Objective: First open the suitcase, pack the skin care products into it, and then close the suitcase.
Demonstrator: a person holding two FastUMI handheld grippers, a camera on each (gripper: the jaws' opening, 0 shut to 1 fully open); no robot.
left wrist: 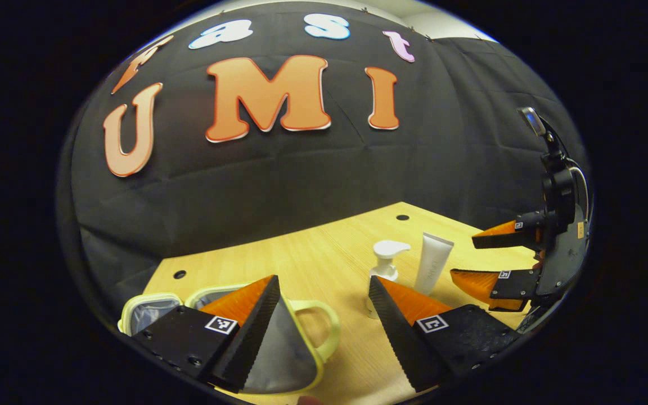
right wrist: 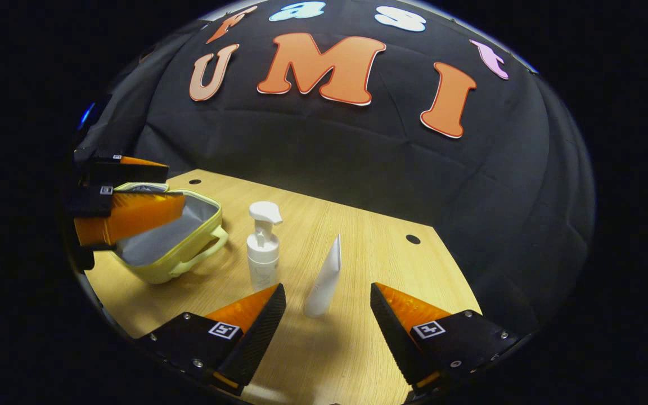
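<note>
While your suitcase [right wrist: 161, 242] lies open on the table [right wrist: 369, 247], its grey lining bare and its lid swung back, both skin care products stand outside it on the wood: the pump bottle [right wrist: 262, 247] upright near the case's handle, and the white tube [right wrist: 324, 281] on its cap just beside the bottle, apart from it. That layout fits an open case waiting to be filled, so packing is the stage I judge you to be in.

Your right gripper [right wrist: 324, 312] has its fingers spread wide with nothing between them but the tube's base, which sits in the gap without touching either finger. I read that as lining up for a pinch low on the tube; gripping near the cap should keep it from tipping.

Your left gripper [left wrist: 324, 298] is likewise wide apart and holds nothing. It hovers over the case's near rim, probably placed to steady the case or keep the opening clear. From the right gripper view you can see its fingers just above the lining.
</note>
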